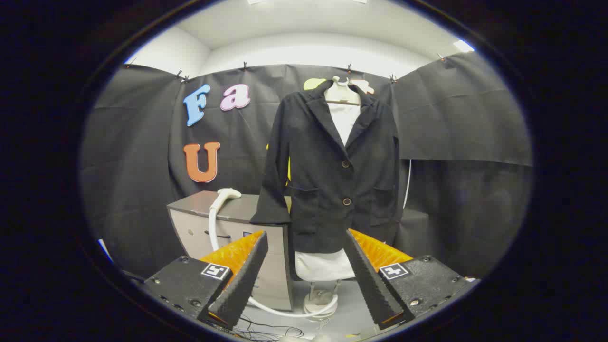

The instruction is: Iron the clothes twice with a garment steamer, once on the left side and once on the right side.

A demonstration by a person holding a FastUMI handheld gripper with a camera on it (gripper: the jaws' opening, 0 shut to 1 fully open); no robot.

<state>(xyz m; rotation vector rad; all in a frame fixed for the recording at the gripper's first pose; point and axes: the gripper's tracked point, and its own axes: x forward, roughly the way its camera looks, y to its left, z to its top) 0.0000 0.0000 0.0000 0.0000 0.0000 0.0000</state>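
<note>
Gripper view: gripper fingers spread, empty; jacket beyond them; steamer head on cabinet edge.

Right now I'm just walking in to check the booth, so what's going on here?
A hand-held gripper faces a black jacket hung on a mannequin stand, fingers open and holding nothing. The steamer head rests untouched on the grey cabinet beside the jacket, its white hose trailing to the floor. No ironing has begun.
</note>
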